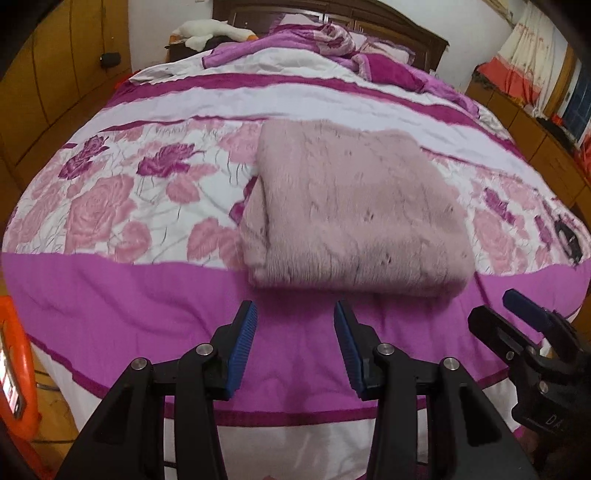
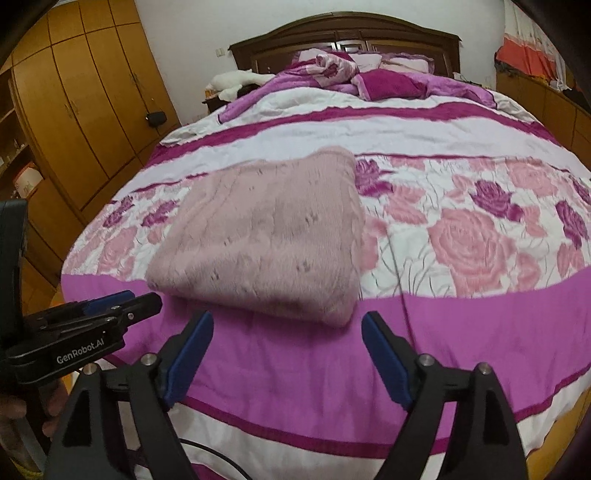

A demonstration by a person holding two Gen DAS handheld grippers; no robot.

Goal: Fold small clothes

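Note:
A pale pink fuzzy knit garment (image 1: 351, 214) lies folded into a thick rectangle on the bed's floral cover; it also shows in the right wrist view (image 2: 266, 236). My left gripper (image 1: 295, 314) is open and empty, just short of the garment's near edge, above the magenta band. My right gripper (image 2: 288, 325) is open and empty, also just short of the near edge. The right gripper shows at the right edge of the left view (image 1: 517, 310), and the left gripper at the left edge of the right view (image 2: 122, 302).
The bed (image 1: 110, 295) has a pink, white and magenta floral cover. A rumpled purple quilt (image 2: 369, 79) and pillows lie at the headboard. Wooden wardrobes (image 2: 81, 110) stand left, a low wooden cabinet (image 1: 535, 136) right. A white plush toy (image 1: 210, 31) sits at the far left.

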